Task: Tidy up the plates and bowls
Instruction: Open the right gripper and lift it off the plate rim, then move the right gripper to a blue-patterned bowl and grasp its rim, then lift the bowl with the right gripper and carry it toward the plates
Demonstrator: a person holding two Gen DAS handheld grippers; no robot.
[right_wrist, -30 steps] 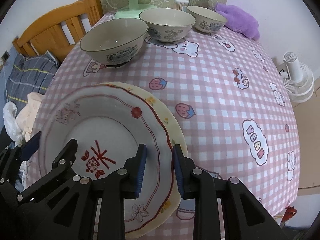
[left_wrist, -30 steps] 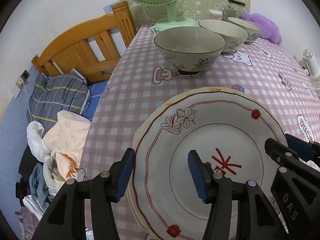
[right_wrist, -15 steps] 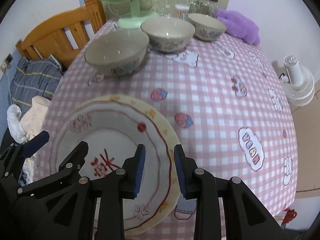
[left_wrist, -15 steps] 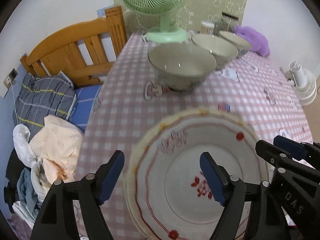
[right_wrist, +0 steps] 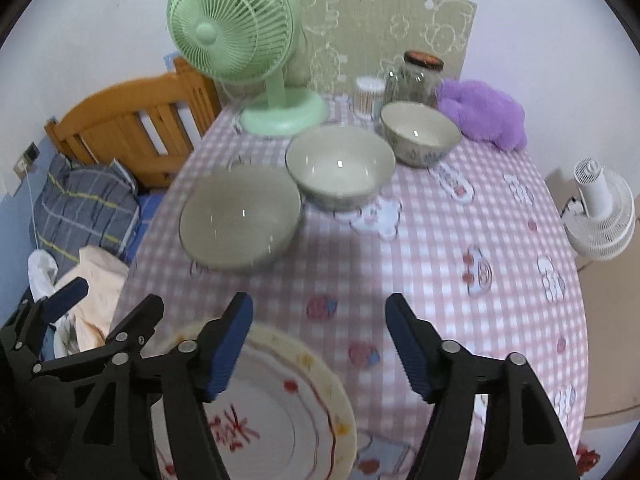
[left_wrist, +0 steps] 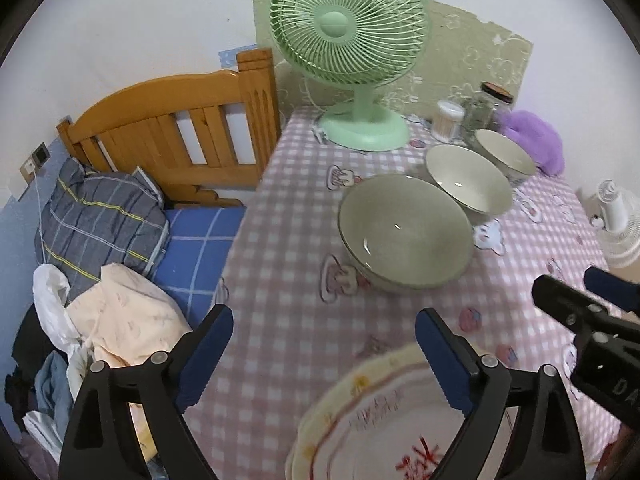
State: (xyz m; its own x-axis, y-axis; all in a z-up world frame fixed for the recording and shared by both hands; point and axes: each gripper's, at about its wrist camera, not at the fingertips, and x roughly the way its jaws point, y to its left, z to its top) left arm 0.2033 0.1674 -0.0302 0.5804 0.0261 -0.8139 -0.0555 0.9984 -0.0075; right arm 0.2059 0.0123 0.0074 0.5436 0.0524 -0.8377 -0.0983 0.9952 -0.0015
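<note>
A stack of white plates with red rim lines [left_wrist: 376, 424] [right_wrist: 276, 412] lies on the pink checked table near its front edge. Three pale bowls stand in a diagonal row beyond it: a large one [left_wrist: 404, 236] [right_wrist: 240, 220], a middle one [left_wrist: 468, 180] [right_wrist: 340, 168] and a small one [left_wrist: 506, 154] [right_wrist: 420, 134]. My left gripper [left_wrist: 324, 356] is open and empty, raised above the plates' left side. My right gripper [right_wrist: 320, 344] is open and empty above the plates' right rim, and it shows in the left wrist view [left_wrist: 580, 312].
A green desk fan [left_wrist: 352, 52] [right_wrist: 248, 48] stands at the table's back, with a glass jar [right_wrist: 416, 76], a swab holder [right_wrist: 370, 96] and a purple plush [right_wrist: 484, 116]. A wooden bed frame [left_wrist: 172, 132] with bedding lies left. A white fan [right_wrist: 604, 212] stands right.
My right gripper has opened and let go of the plate rim. Both grippers have lifted and drawn back from the stack, so the bowls and fan fill more of each view.
</note>
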